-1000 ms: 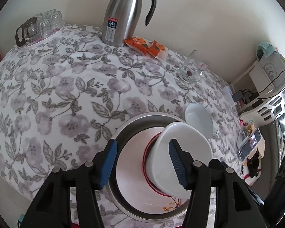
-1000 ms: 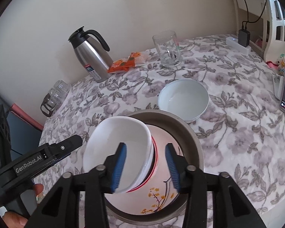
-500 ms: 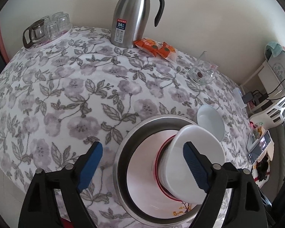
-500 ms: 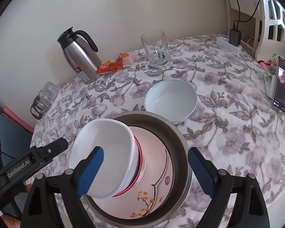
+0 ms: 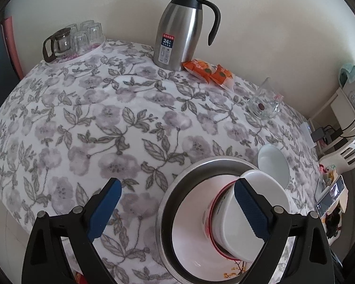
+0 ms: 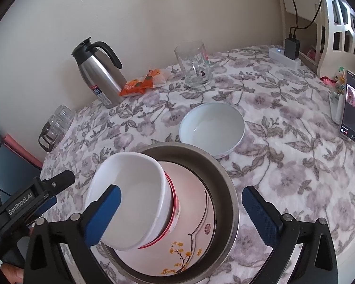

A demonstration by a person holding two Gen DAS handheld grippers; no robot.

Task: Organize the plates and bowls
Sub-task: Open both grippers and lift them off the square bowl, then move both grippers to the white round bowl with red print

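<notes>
White nested bowls (image 6: 132, 201) tilted inside steel basin (image 6: 227, 184), on flowered plate (image 6: 196, 243), mouth toward left side. Lone white bowl (image 6: 211, 127) just beyond basin rim, nearer right gripper (image 6: 181, 215). Both right and left gripper (image 5: 177, 210) jaws wide, empty. "GenRobot.AI" on left gripper; "24" on flask (image 5: 179, 27) label.

Soft even daylight, faint shadows, mild glare on the flask (image 5: 177, 27), strong fisheye bending with black corners, sharp focus near both tools, slight softness at edges
</notes>
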